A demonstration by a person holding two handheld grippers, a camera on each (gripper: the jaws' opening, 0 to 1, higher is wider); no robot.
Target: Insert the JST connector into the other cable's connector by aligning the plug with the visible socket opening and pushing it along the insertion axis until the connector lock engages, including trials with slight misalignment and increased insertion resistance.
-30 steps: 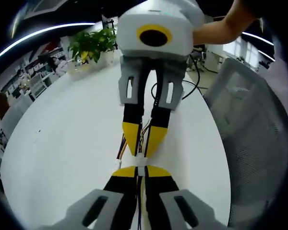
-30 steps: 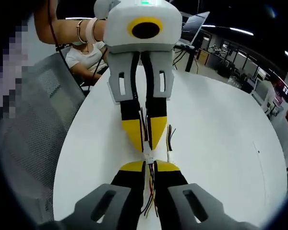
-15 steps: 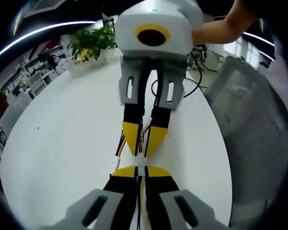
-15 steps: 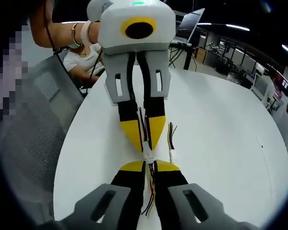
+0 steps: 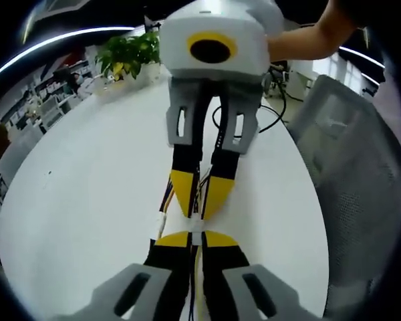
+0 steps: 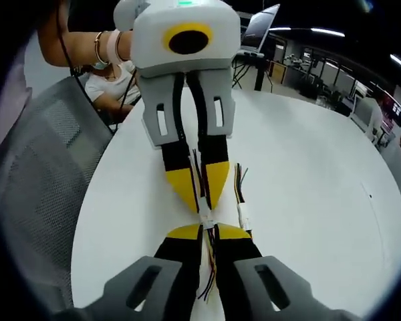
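Observation:
My left gripper (image 5: 196, 238) and right gripper (image 5: 199, 203) meet tip to tip over the white table (image 5: 87, 174). Between their yellow fingertips sits the small white JST connector pair (image 5: 197, 225), with thin coloured wires running back along both sets of jaws. Each gripper is shut on its own connector half. In the right gripper view the right gripper (image 6: 208, 232) rises from the bottom, the left gripper (image 6: 202, 198) comes down from the top, and the white connector pair (image 6: 206, 219) lies between them. Whether the two halves are fully seated is hidden by the fingertips.
A spare cable with a white connector (image 6: 244, 218) lies on the table beside the tips, also visible as the spare cable (image 5: 163, 215). A grey mesh chair (image 5: 361, 167) stands at the table edge. A potted plant (image 5: 127, 57), a black cord (image 5: 271, 120) and a laptop (image 6: 257, 30) sit at the far side.
Both views have shifted slightly with the hands. The grippers remain tip to tip on the connector, with no visible opening or separation.

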